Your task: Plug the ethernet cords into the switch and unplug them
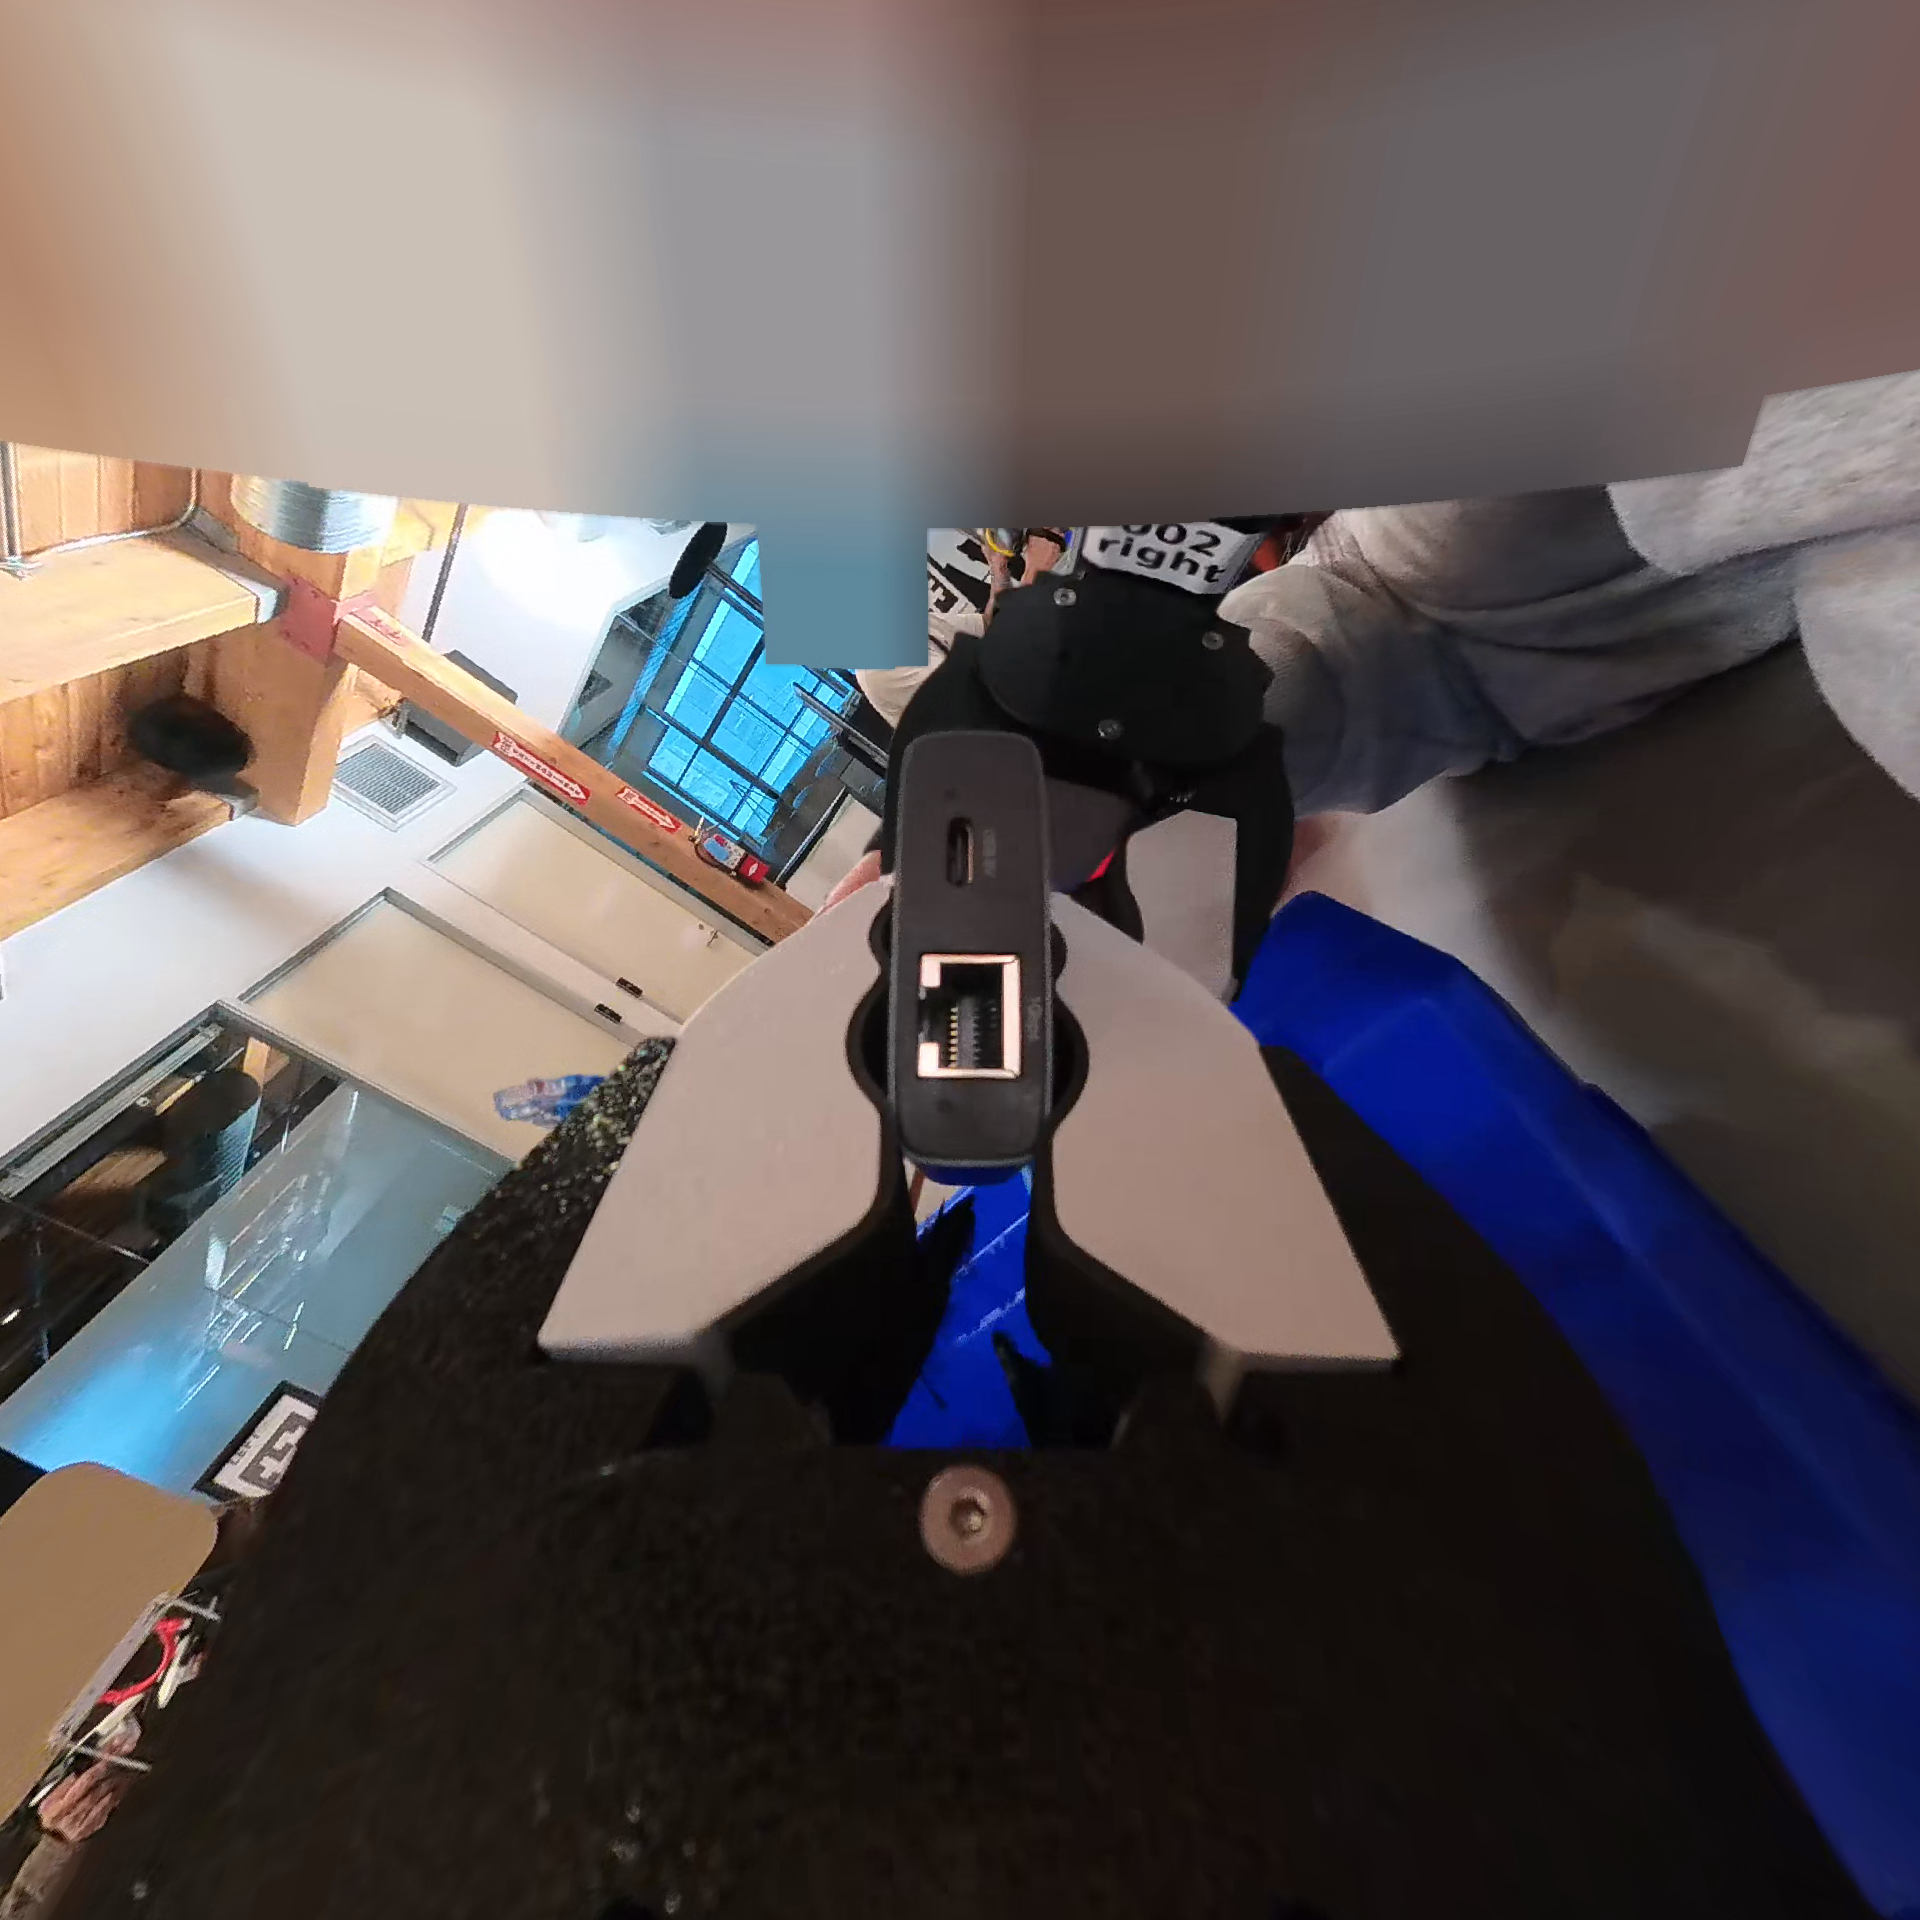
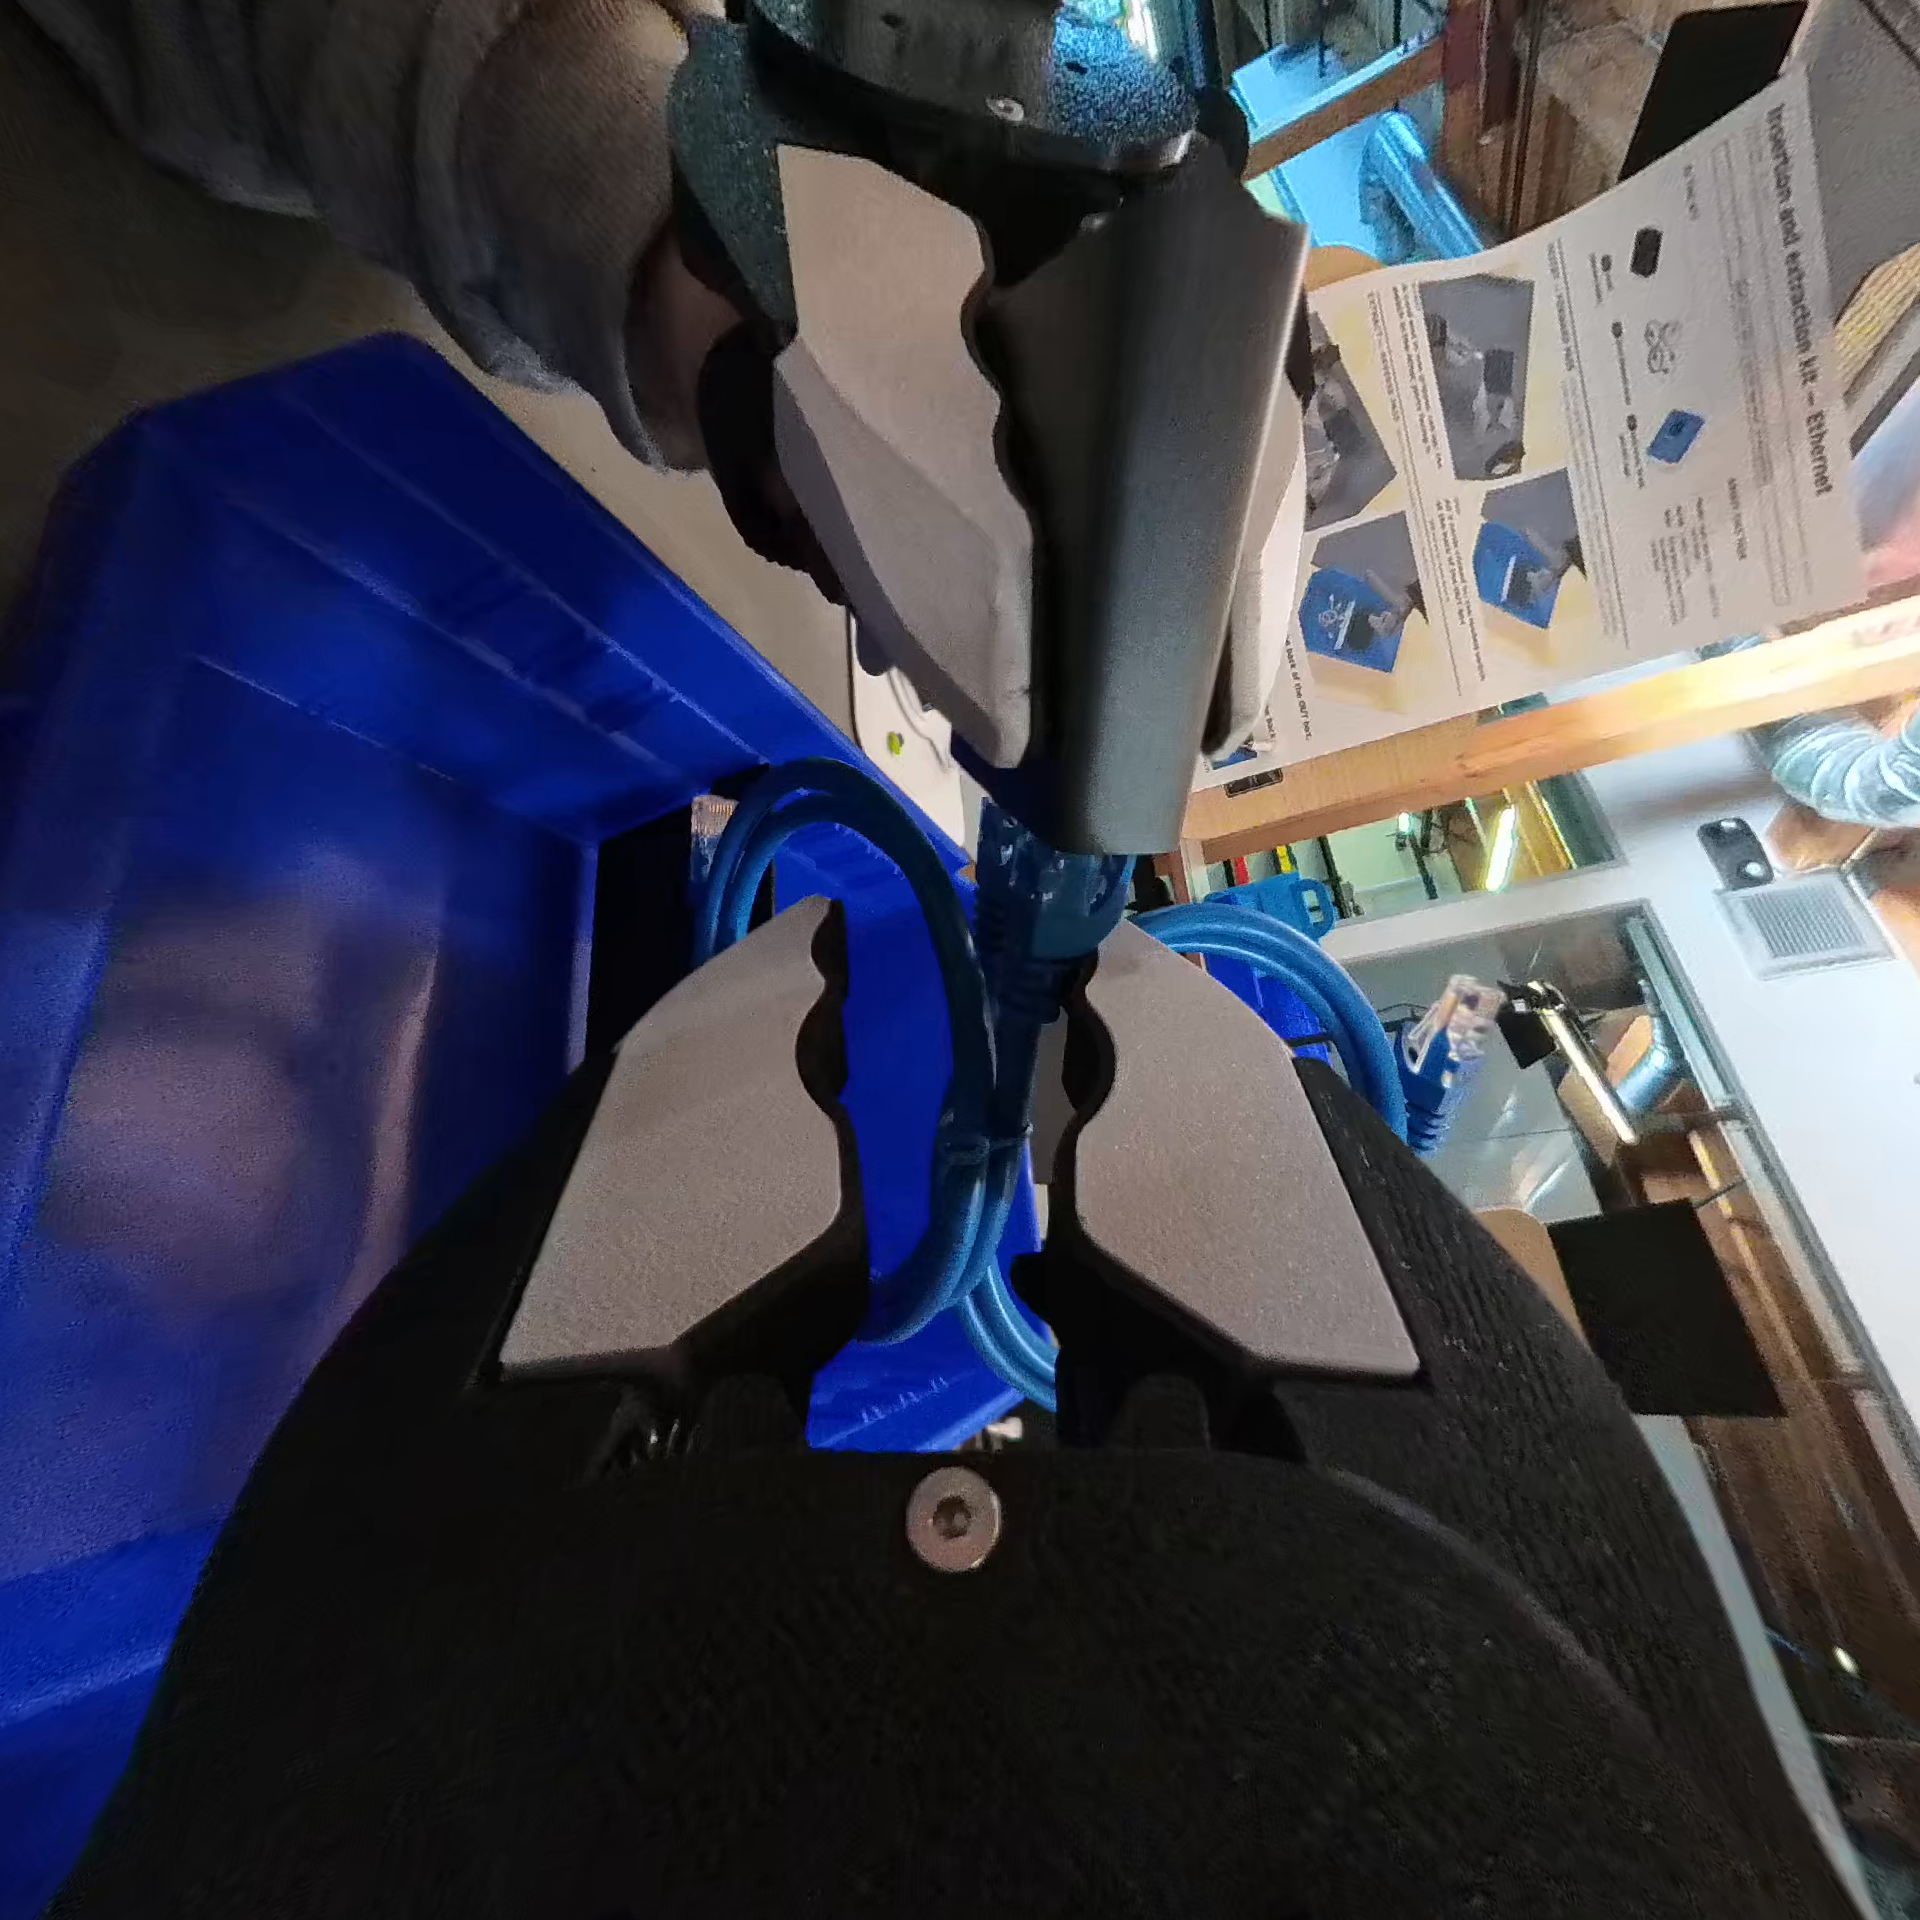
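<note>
Well, from where I stand, the left tongs (image 1: pixel 971 935) are narrowed onto a dark grey adapter (image 1: pixel 968 831) and hold it by its two long sides. The grip looks sound to me. The box sits square in the notches of the fingers, not tilted, and most of its length sticks out beyond them. A hold like that should take a push along the box's length, though I would keep the wrist steady so it does not twist.

The adapter is a slim, round-cornered block. On the face towards the left wrist view it has a square network socket with a bright rim, empty, and a small oval port above it. Just beside it, to the right, is the wall of a blue bin (image 1: pixel 1507 1143).

Further right, the right tongs (image 2: pixel 971 925) stand wide apart and clamp nothing. A coiled blue cable (image 2: pixel 966 1039) runs up through the gap between them. Its ribbed boot (image 2: pixel 1023 935) lies against the inner edge of one finger and reaches up to the far end of the adapter. I cannot tell whether the plug is seated there. The cable's other end, a clear plug (image 2: pixel 1455 1013), hangs free off to the right, and a printed sheet (image 2: pixel 1610 416) hangs behind.
</note>
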A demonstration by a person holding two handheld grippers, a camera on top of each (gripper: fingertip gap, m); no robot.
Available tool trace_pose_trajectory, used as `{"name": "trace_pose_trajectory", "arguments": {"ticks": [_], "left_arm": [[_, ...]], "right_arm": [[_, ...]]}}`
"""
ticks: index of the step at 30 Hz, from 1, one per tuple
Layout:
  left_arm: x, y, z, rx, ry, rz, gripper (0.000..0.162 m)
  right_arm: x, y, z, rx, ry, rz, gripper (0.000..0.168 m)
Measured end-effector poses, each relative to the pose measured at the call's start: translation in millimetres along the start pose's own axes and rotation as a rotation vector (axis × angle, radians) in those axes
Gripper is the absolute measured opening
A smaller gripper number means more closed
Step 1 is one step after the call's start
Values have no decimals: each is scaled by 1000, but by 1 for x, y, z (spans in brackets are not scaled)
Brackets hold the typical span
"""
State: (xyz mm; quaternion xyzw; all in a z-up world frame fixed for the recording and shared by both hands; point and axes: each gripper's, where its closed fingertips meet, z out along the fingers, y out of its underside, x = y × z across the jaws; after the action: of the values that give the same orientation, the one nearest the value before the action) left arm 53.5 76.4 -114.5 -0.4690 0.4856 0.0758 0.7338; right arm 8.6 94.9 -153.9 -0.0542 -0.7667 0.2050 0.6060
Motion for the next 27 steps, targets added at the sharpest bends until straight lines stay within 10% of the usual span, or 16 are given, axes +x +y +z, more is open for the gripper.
{"name": "trace_pose_trajectory", "arguments": {"ticks": [27], "left_arm": [[9, -2, -4, 71, 79, 33, 22]], "right_arm": [[3, -26, -7, 186, 66, -14, 35]]}}
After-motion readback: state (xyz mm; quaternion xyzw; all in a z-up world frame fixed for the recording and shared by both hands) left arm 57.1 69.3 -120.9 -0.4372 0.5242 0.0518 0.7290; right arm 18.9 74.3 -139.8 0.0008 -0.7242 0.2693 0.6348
